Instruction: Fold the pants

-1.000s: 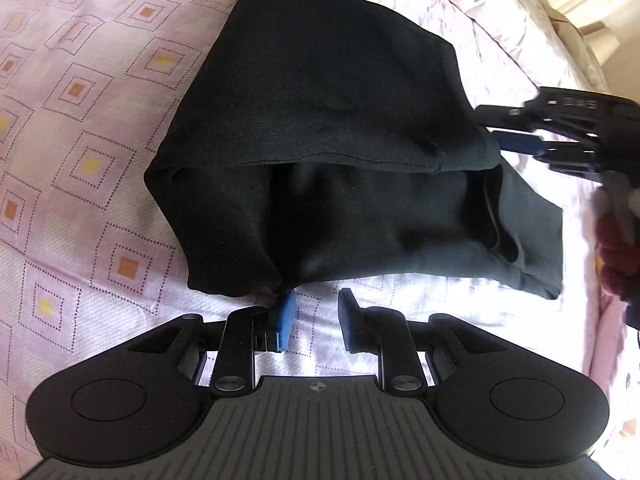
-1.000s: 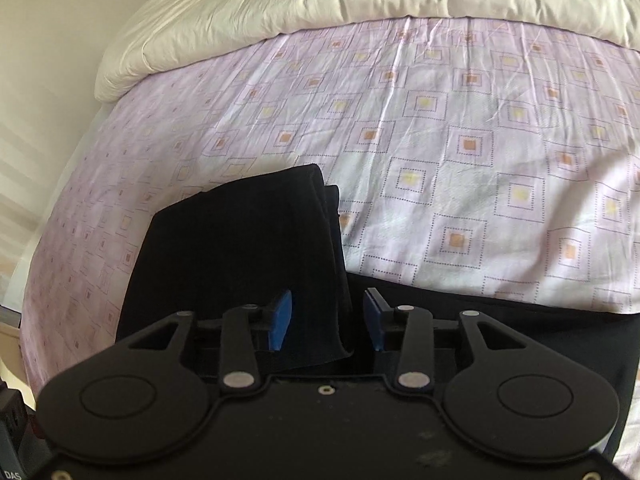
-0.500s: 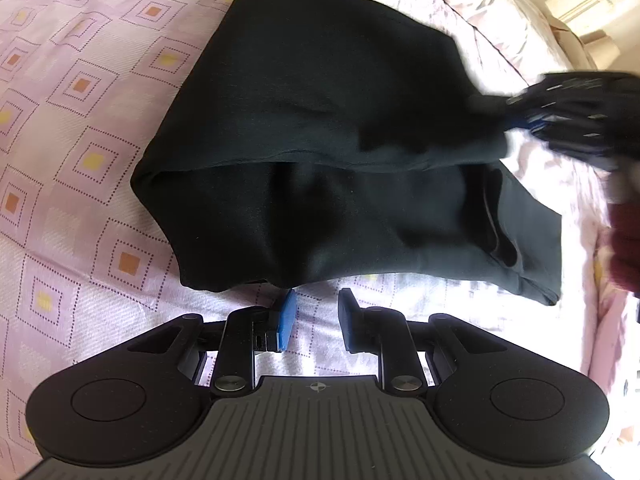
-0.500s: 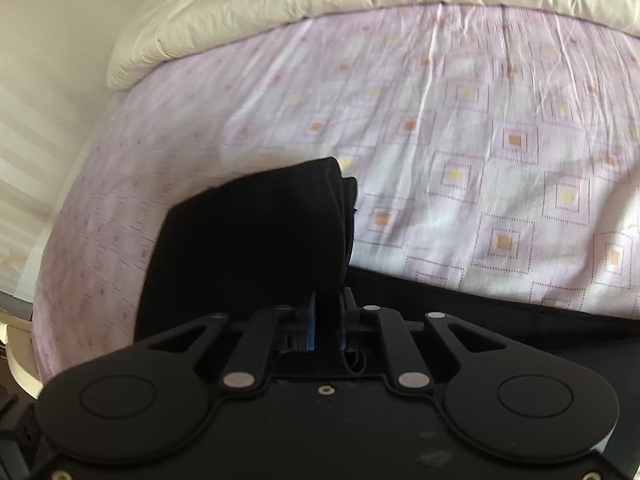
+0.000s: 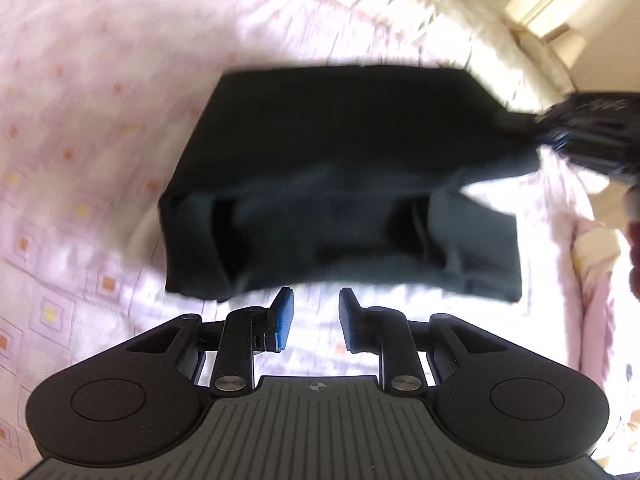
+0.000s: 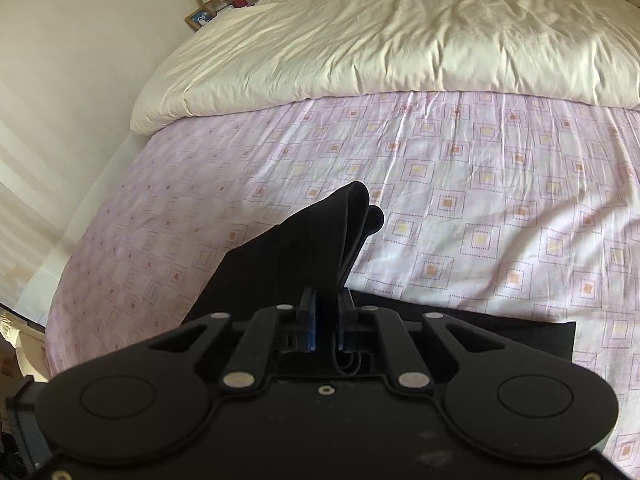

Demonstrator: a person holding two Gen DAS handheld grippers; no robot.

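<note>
- While the right gripper clamps a lifted fold of the black pants, the rest lies on the patterned sheet.
- Left gripper hangs apart, just short of the pants' near edge.
- Cream duvet lies beyond.

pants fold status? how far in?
Done: black pants already doubled into a short stack on the patterned bedsheet.
In hand: right tongs shut on a corner, lifting it off the sheet; left tongs open, just short of the near edge.
Left: lay that corner over, flatten.
</note>
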